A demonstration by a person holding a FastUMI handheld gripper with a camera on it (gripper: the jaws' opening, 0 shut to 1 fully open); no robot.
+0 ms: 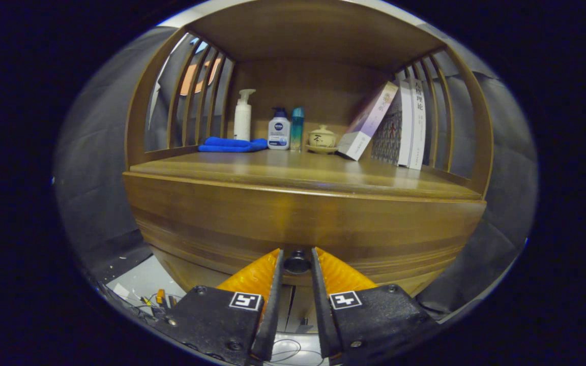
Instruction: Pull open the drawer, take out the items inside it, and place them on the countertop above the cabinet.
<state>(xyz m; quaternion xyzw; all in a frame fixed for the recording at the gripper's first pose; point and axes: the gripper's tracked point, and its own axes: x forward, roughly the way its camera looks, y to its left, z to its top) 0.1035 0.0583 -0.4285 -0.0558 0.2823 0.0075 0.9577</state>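
A wooden cabinet has a wide drawer front (303, 218) right ahead of me. A small dark round knob (297, 263) sits at the drawer's lower middle. My gripper (297, 259) is shut on that knob, with one finger pressed on each side of it. The drawer's inside is hidden behind its front. Above the drawer lies the wooden countertop (298, 173), under a shelf roof with slatted sides.
At the back of the countertop stand a white pump bottle (242, 116), a folded blue cloth (232, 145), a white-and-blue bottle (279, 133), a teal bottle (297, 127), a small lidded pot (322, 138) and leaning books (389, 127). Cables lie on the floor (140, 284) below.
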